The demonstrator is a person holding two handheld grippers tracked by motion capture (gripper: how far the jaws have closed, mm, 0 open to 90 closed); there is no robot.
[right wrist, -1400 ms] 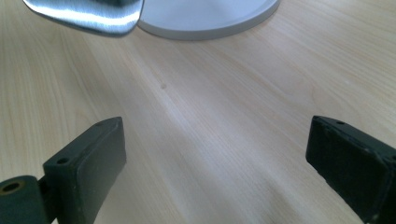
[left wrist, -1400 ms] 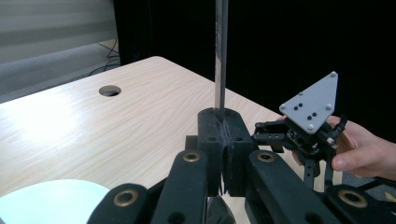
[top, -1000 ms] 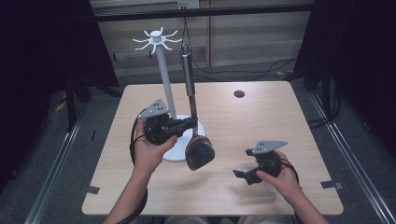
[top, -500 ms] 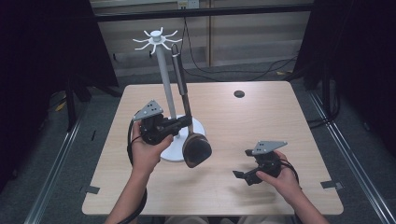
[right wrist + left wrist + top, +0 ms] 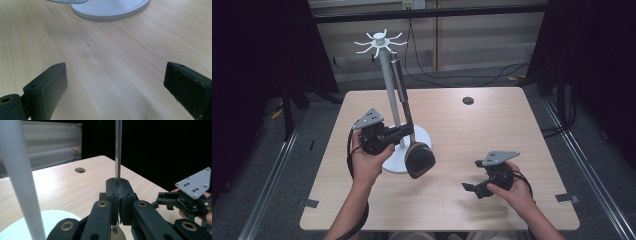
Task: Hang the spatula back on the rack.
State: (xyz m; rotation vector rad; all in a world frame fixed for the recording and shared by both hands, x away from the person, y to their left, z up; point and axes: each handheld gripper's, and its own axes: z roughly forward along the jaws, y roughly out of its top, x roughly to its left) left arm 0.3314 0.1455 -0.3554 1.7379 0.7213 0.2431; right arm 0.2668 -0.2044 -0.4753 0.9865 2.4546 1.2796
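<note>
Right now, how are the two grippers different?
The left gripper has its fingers shut on the thin handle of a ladle; the right gripper has its fingers wide open with nothing between them. The left one is raised beside the white stand; the right one sits low by the table. Both are black, each held in one hand.

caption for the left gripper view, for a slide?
Left gripper clamped on the thin metal handle of a ladle beside the white stand pole, over the wooden table.
</note>
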